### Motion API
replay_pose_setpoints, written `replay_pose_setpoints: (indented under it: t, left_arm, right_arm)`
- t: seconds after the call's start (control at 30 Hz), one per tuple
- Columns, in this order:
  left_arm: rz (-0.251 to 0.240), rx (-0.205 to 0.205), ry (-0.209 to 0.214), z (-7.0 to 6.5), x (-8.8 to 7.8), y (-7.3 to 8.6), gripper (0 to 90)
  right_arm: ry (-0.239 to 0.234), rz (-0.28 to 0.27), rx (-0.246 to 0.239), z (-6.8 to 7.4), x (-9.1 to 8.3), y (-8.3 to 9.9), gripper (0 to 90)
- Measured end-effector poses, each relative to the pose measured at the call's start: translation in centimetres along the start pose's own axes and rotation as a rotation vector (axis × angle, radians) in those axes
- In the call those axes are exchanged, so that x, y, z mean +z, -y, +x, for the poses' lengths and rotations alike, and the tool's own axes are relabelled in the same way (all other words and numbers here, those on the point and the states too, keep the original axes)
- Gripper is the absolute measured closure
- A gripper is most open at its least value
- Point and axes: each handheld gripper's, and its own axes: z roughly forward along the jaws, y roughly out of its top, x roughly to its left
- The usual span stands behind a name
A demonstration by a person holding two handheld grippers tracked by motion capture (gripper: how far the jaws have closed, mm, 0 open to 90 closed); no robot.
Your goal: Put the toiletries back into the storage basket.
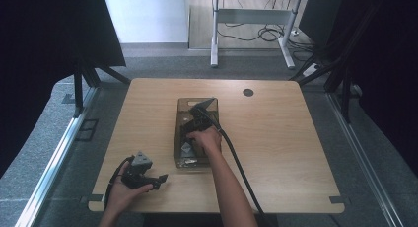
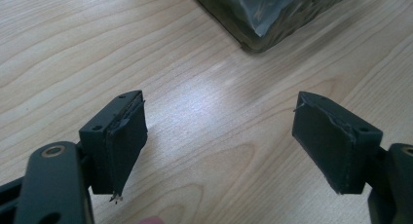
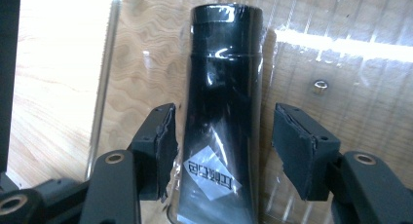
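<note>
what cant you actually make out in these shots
- High view: the hand and right gripper cover most of the clear bin's inside.
- Right gripper view: the black tube's lower end is cut off by the bottom edge; its label is unreadable.
- Left gripper view: the bin's corner is blurred.

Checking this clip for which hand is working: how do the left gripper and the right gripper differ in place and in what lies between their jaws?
The left gripper rests over bare table, outside the clear bin; the right gripper reaches down inside that bin. Nothing lies between the left gripper's jaws; a black tube lies between the right gripper's jaws, whose pads stand clear of it. Both are open.
</note>
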Motion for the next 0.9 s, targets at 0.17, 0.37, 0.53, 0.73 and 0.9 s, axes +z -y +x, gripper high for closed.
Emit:
replay_pose_setpoints:
  t: [0.17, 0.37, 0.53, 0.73, 0.9]
  left_arm:
    - [0.002, 0.005, -0.007, 0.0, 0.0, 0.0, 20.7]
    - [0.006, -0.001, -0.017, 0.0, 0.1, 0.0, 20.7]
    - [0.022, 0.006, -0.027, 0.1, 0.4, 0.1, 20.7]
    - [0.019, 0.006, -0.03, 0.0, 0.4, 0.2, 20.7]
    - [0.026, 0.006, -0.03, 0.1, 0.4, 0.3, 20.7]
  right_arm:
    - [-0.016, -0.027, -0.046, 0.2, -1.3, 0.2, 42.0]
    - [-0.051, -0.063, -0.129, 0.8, -3.0, 0.9, 42.0]
    - [-0.087, -0.094, -0.22, 0.8, -4.7, 1.8, 42.0]
    - [-0.133, -0.158, -0.302, 0.2, -6.8, 3.6, 42.0]
    - [-0.128, -0.212, -0.357, -1.4, -8.0, 5.8, 42.0]
